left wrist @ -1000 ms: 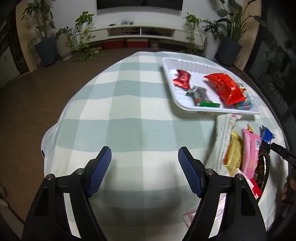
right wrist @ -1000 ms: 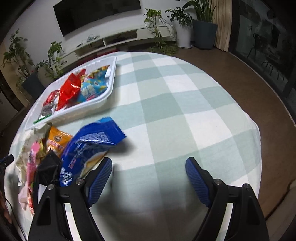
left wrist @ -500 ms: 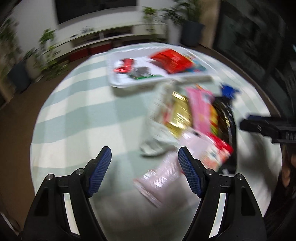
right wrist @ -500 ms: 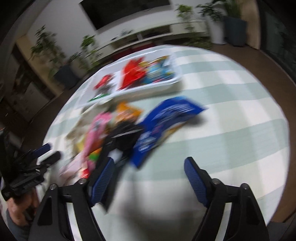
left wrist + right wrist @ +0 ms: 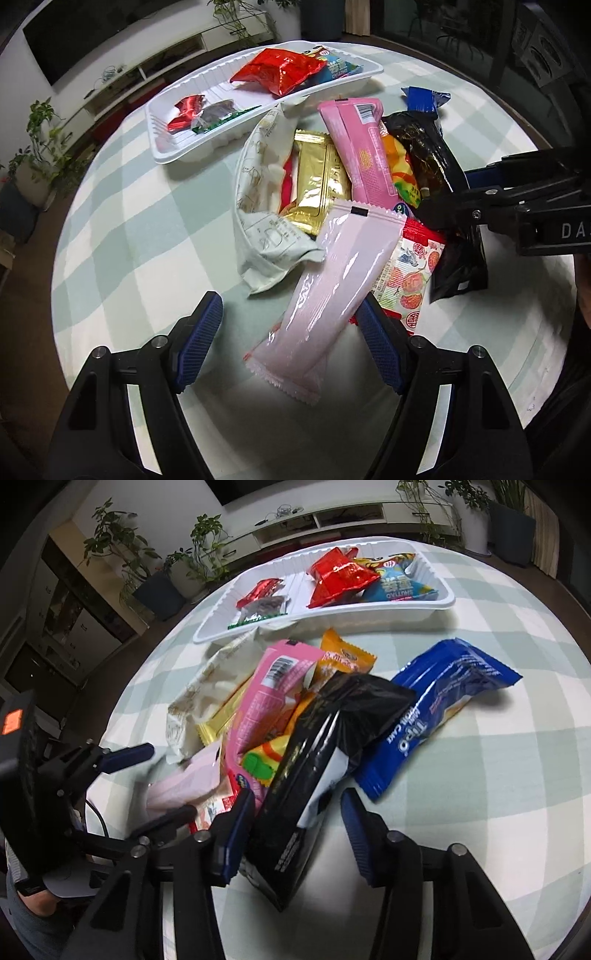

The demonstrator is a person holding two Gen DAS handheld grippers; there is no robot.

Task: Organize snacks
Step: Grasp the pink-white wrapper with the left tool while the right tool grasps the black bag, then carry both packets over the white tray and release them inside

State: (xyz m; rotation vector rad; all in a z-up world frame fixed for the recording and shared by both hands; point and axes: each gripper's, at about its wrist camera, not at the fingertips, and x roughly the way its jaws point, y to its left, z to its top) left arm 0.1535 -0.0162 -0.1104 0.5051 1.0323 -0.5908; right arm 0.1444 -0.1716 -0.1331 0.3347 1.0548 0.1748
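Observation:
A heap of snack packs lies on the checked tablecloth. My left gripper (image 5: 291, 336) is open, its jaws either side of the near end of a pale pink pack (image 5: 328, 291). My right gripper (image 5: 297, 827) is open, straddling the near end of a black pack (image 5: 314, 760). The right gripper also shows in the left wrist view (image 5: 454, 206), over the black pack (image 5: 432, 162). A blue Tipo pack (image 5: 432, 709) lies to the right of the black one. A white tray (image 5: 424, 607) behind the heap holds a red bag (image 5: 340, 576) and other snacks.
The heap also has a bright pink pack (image 5: 365, 151), a gold pack (image 5: 321, 177), a crumpled white bag (image 5: 258, 192) and a red-and-white pack (image 5: 410, 273). The round table's edge curves near on both sides. Plants and a TV stand are beyond.
Both grippers have swung in toward the snack heap. The left one now frames the pale pink pack, the right one the black pack. Both stay open.

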